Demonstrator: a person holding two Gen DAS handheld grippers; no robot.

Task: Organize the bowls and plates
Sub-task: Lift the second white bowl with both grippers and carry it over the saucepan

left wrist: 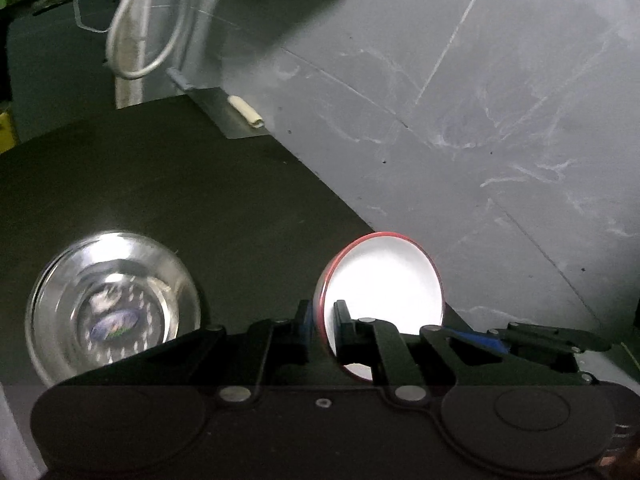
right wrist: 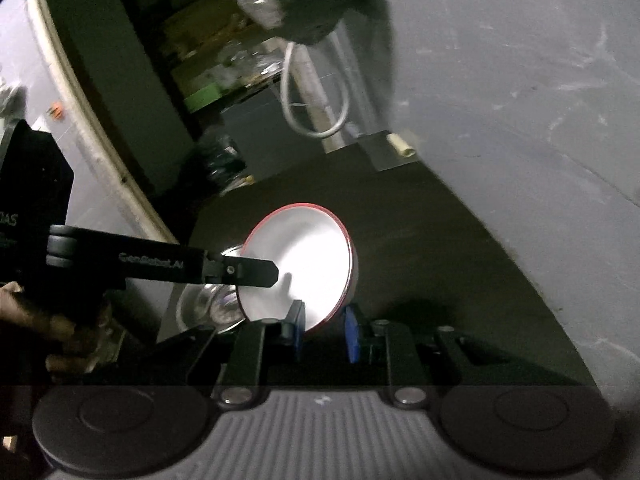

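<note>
Red-rimmed white bowl (left wrist: 384,280) was gripped at opposite edges by the left claw (left wrist: 324,320) and right claw (right wrist: 324,332), raised above the dark worktop (left wrist: 200,180) beside a steel bowl (left wrist: 112,304). Uneven pulling could have twisted it free and dropped it.

Dark desk (left wrist: 180,184) is bare from centre out to 12 o'clock: open passage there. Steel bowl (left wrist: 112,304) sits at 9 o'clock of the left gripper (left wrist: 322,320), near but not touching. The red-rimmed white plate (left wrist: 384,280), tilted on edge, fills the space ahead of both grippers. Grey wall (left wrist: 500,120) closes off the whole side from 1 to 4 o'clock, right along the desk edge. At 12 o'clock, far end: hanging white cable loop (left wrist: 140,40) and a small cream tube (left wrist: 248,114). In the right wrist view the left gripper crosses at 9 o'clock of the right gripper (right wrist: 324,328), blocking that side.
</note>
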